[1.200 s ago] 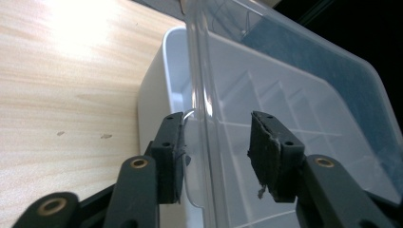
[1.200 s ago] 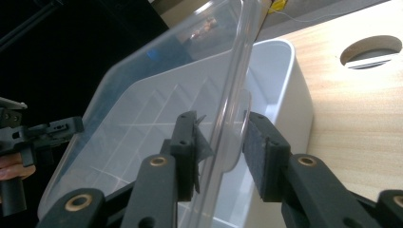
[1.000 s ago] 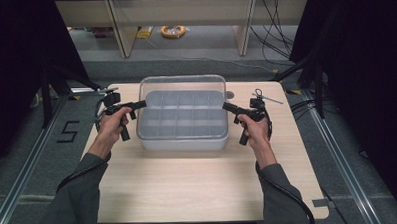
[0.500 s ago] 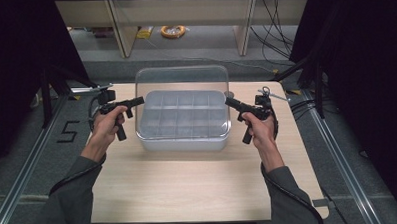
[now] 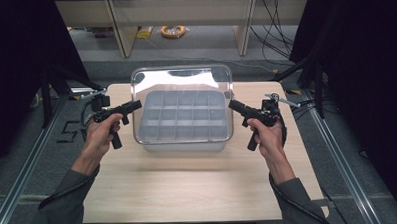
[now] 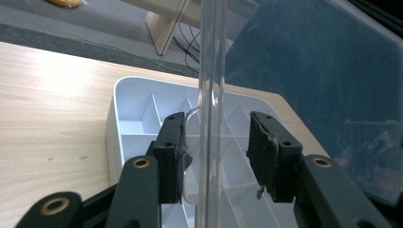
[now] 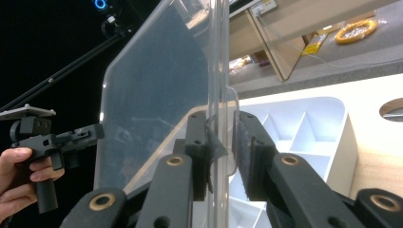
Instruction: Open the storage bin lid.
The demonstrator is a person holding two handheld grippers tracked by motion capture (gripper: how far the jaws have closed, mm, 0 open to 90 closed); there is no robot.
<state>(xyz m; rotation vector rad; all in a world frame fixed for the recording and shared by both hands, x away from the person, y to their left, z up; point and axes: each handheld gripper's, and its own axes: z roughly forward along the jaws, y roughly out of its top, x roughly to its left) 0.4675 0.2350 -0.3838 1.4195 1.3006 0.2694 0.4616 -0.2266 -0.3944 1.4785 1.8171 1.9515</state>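
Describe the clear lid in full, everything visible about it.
The clear lid is a transparent plastic sheet with rounded corners and a raised rim, glare across its far part. It is lifted and tilted above the grey compartment tray. The left gripper straddles its edge with jaws apart; the right gripper pinches the opposite edge.

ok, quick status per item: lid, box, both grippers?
clear lid: raised, tilted up off the box, its side edges between the two grippers' jaws
compartment box: open, on the table, compartments look empty
left gripper: open, jaws straddling the lid's edge with a gap on each side
right gripper: shut on the lid's edge
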